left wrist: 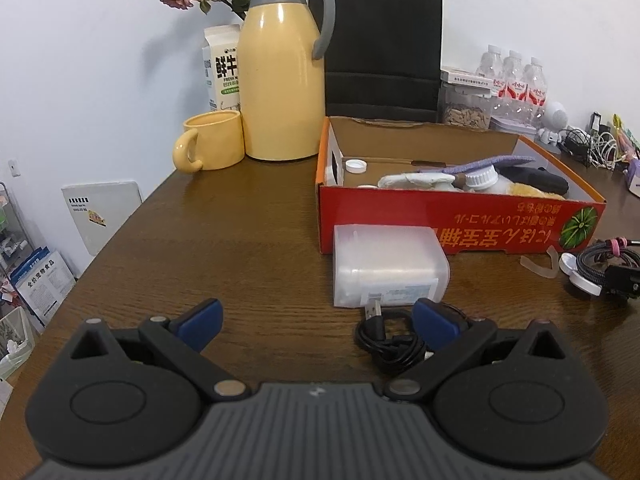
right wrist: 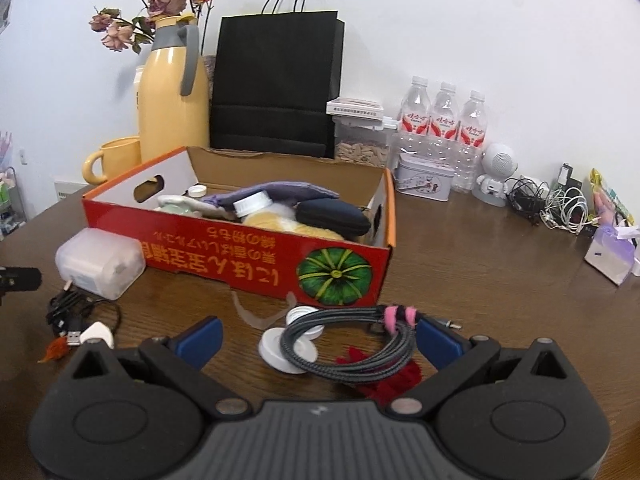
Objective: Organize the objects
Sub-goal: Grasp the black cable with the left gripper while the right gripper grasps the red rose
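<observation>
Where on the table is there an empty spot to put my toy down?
The widest bare patch of table runs from the yellow mug toward the left gripper. Another lies between the red box and the tissue pack. Near the braided cable and black cable it is crowded.

The red cardboard box is seen on the brown desk, with bottles and cloth inside. A translucent plastic container lies against the box's near wall. Just nearer than the container, a coiled black cable rests beside one blue pad of the left gripper, whose jaws are spread wide over bare desk. Behind the box's left end stands a yellow thermos.
</observation>
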`<state>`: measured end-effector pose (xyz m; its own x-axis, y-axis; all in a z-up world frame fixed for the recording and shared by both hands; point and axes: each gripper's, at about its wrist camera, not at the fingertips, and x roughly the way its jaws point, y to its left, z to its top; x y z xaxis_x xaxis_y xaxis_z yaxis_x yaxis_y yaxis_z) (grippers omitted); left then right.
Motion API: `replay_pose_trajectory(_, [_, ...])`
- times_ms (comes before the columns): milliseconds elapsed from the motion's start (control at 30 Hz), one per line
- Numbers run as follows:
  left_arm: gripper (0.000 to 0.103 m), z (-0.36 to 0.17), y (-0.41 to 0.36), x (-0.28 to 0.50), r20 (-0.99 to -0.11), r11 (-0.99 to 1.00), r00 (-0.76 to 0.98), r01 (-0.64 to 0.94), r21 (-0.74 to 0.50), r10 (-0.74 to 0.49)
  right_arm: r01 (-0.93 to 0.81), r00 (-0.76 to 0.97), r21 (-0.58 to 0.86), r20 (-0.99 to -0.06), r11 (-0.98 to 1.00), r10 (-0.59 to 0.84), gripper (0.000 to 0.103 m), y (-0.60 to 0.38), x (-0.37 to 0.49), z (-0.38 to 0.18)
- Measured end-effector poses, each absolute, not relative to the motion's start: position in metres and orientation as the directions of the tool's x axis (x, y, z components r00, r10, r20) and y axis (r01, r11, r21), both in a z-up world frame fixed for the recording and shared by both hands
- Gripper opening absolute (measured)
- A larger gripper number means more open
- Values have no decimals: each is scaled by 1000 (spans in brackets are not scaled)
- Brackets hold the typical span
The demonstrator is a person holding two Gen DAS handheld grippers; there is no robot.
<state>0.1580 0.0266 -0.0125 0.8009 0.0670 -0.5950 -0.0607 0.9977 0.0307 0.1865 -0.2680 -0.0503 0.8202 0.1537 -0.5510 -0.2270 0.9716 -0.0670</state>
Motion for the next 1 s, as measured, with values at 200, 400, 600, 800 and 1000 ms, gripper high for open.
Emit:
replay_pose_trajectory(200, [103,-21,23,160,-623,999,781,-30,30,42,-227,822,-66,-549,972,154,103,-265,183,-50])
replay_pose_trajectory(400, [103,-30,19,171,-646,1000,764,-4,-5,0,-220,822,-62,-549,974,151,103,-269,175,-51])
replay_pose_trajectory(600, [65,-41,21,179,-678,995,730,28,-91,-83,-217,821,-48,-550,975,155,103,-273,168,-54])
replay_pose_trajectory(800, [47,-40,25,174,-665,989,736,42,-141,-126,-221,814,-38,-557,974,163,103,-274,161,-59])
replay_pose_trajectory(1000, [47,-32,24,168,-647,991,754,46,-126,-117,-210,814,-36,-559,977,155,103,-281,156,-61])
